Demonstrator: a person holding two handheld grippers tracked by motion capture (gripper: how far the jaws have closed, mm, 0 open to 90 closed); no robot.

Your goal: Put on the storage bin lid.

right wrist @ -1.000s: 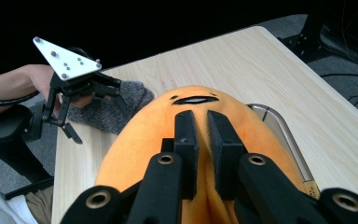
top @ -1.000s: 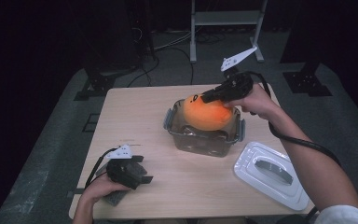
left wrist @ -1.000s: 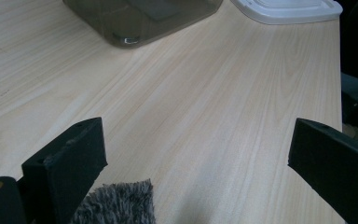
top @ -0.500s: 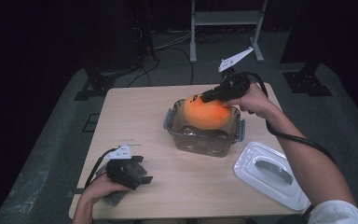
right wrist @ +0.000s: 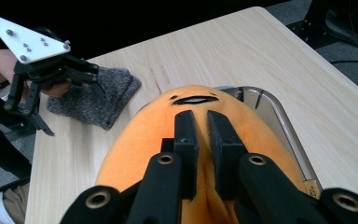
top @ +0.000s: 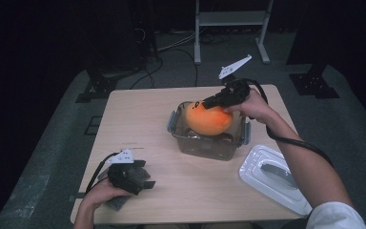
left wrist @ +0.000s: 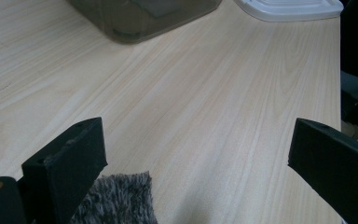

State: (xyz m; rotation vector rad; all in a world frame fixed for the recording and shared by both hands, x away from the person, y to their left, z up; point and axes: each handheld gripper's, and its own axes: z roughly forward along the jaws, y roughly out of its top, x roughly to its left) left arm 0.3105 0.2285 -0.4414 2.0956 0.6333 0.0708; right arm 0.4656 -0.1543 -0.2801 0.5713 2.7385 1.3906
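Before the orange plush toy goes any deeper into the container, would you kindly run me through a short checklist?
1. Right tool pinching the orange plush toy: ok, jaws shut on its fabric.
2. Toy over the clear container: ok.
3. Toy fully below the rim: not ok, it bulges above.
4. White lid out of the way: ok, on the table beside the container.
5. Left tool clear of the container: ok, open, near the grey cloth.

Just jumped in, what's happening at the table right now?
The right gripper has its jaws pinched shut on an orange plush toy, holding it in the top of a clear container. The container's white lid lies beside it on the table. The left gripper sits open near a grey cloth.
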